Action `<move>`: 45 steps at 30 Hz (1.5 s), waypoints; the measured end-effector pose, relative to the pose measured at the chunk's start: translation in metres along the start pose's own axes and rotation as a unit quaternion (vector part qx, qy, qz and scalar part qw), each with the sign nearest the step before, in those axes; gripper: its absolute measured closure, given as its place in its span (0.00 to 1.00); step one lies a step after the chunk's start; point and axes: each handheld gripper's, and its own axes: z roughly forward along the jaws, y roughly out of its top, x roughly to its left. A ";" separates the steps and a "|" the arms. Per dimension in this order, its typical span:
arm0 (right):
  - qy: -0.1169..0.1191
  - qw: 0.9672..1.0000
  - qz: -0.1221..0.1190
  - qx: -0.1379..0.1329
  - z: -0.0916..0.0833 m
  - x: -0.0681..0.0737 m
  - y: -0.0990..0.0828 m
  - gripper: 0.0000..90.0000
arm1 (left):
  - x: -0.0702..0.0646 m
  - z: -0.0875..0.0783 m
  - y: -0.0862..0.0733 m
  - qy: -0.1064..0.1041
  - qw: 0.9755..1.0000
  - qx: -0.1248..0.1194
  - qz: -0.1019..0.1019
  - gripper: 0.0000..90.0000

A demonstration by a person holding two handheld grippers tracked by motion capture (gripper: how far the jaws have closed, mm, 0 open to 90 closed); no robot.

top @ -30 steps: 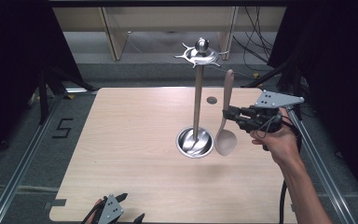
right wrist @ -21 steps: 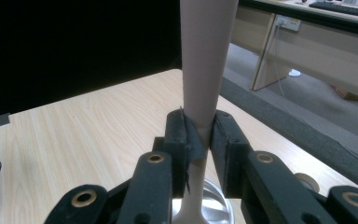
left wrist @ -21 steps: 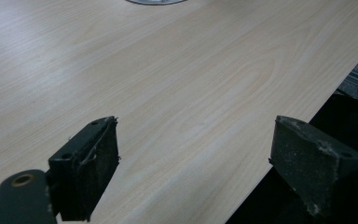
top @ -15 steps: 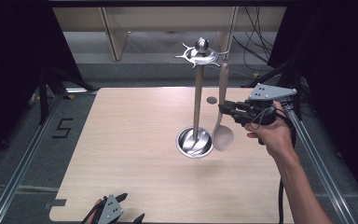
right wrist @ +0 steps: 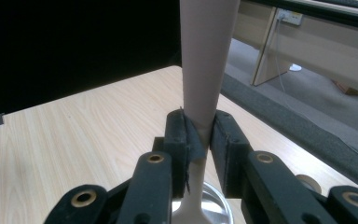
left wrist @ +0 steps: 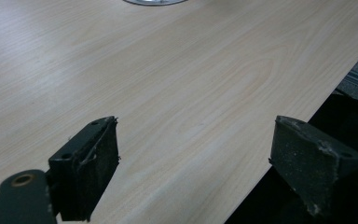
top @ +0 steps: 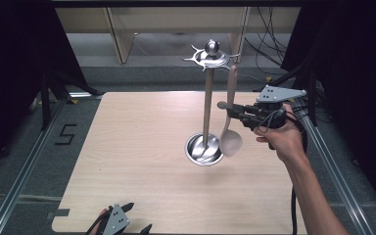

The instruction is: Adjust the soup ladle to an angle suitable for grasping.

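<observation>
Right tongs [top: 229, 111]: pinching the spoon [top: 229, 128] at the narrow part of its handle, jaws pressed tight on both sides.
Spoon: upright in the air, bowl down, hanging just beside the stand [top: 206, 105] and over the edge of its round base.
Stand: steel post with hooks on top, mid-desk.
Left tongs [left wrist: 196, 163]: spread wide, nothing between them, at the near edge of the desk [top: 142, 147], well apart from the stand.
</observation>
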 end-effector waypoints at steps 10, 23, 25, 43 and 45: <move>0.003 1.000 -0.003 0.011 0.005 -0.001 0.001 0.86 | 0.000 0.000 0.000 -0.001 1.000 0.001 0.001 0.16; 0.007 1.000 0.016 0.002 0.006 -0.002 -0.003 0.82 | -0.001 0.000 0.000 0.000 1.000 0.000 0.002 0.16; 0.012 1.000 0.013 -0.001 0.005 -0.003 -0.003 0.81 | -0.001 0.000 0.000 0.000 1.000 0.001 0.001 0.16; -0.035 0.999 -0.013 0.005 -0.016 0.018 -0.019 0.59 | -0.001 -0.001 0.000 -0.003 1.000 0.003 0.007 0.16; -0.029 1.000 -0.010 0.008 -0.017 0.023 -0.027 0.58 | 0.000 0.000 0.000 -0.001 1.000 0.009 0.017 0.16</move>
